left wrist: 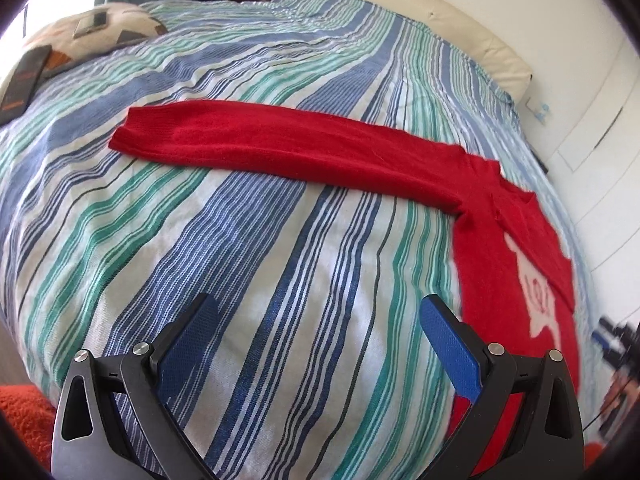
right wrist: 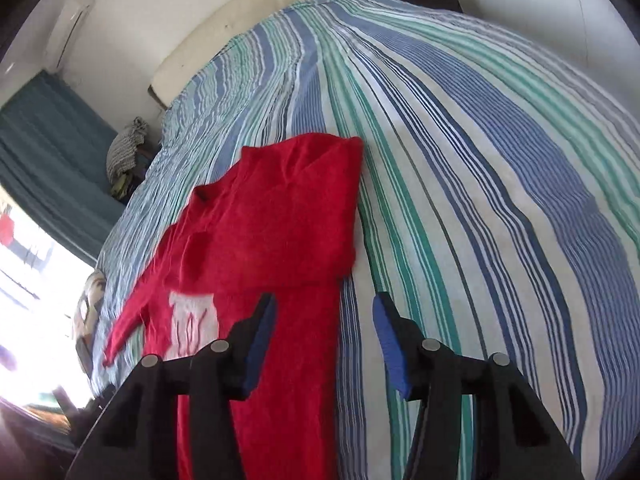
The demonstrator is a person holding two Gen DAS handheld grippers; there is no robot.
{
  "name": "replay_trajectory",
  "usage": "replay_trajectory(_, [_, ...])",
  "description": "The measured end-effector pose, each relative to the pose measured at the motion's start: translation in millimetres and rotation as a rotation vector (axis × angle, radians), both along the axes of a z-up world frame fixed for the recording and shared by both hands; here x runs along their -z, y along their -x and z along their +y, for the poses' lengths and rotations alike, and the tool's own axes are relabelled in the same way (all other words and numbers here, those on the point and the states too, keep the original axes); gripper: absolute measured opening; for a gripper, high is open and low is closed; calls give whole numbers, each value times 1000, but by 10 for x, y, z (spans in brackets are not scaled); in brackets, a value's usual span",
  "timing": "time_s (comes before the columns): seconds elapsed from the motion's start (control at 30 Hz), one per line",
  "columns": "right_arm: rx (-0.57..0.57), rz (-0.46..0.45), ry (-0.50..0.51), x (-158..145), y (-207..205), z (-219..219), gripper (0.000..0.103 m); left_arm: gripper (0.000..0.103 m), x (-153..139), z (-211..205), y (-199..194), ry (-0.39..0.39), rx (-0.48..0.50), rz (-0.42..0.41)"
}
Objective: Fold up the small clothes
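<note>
Already spread flat on the striped bed [left wrist: 280, 280], red sweater [left wrist: 500, 248], one sleeve [left wrist: 260, 140] stretched straight out for folding. Left gripper [left wrist: 316, 328] beside sweater, jaws wide, empty. Right gripper [right wrist: 324, 332] over sweater's edge, jaws half-open, gripping nothing.

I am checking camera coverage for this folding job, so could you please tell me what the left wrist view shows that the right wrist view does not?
Only the left wrist view shows the sweater's long sleeve stretched flat across the bed, and the open left gripper. Only the right wrist view shows the other sleeve folded over the body, and the open right gripper. Both show the red sweater, its white front print and the striped bedcover.
</note>
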State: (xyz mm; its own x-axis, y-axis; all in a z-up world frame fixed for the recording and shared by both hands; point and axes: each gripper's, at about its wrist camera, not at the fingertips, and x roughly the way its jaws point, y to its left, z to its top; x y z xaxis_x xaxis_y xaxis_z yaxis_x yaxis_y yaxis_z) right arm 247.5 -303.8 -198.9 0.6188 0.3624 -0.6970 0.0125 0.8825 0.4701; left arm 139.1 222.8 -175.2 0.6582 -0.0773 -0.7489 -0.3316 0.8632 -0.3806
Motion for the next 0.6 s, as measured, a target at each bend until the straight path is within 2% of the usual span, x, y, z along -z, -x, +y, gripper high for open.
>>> replay_trajectory(0.1, [-18, -1, 64, 106, 467, 43, 53, 101, -127, 426, -3, 136, -98, -86])
replay_trajectory(0.17, [-5, 14, 60, 211, 715, 25, 53, 101, -127, 816, -45, 228, -211, -105])
replay_trajectory(0.27, [25, 25, 20, 328, 979, 17, 53, 101, 52, 1332, -194, 355, -340, -70])
replay_trajectory(0.37, [29, 33, 0, 377, 1052, 87, 53, 97, 278, 1622, -362, 396, -408, -7])
replay_trajectory(0.4, [23, 31, 2, 376, 1042, 123, 53, 92, 330, 1672, -389, 402, -423, -4])
replay_trajectory(0.47, [4, 23, 16, 364, 1040, 206, 53, 80, 346, 1714, -407, 383, -451, -22])
replay_trajectory(0.5, [-8, 20, 21, 366, 1037, 253, 53, 64, 347, 1720, -414, 367, -464, -24])
replay_trajectory(0.53, [-18, 18, 27, 367, 1056, 288, 53, 32, 365, 1729, -420, 357, -475, -14])
replay_trajectory(0.57, [-29, 19, 36, 370, 1059, 325, 53, 14, 400, 1760, -431, 359, -479, 1])
replay_trajectory(0.6, [-40, 20, 45, 380, 1062, 360, 53, 5, 425, 1784, -430, 368, -473, 11])
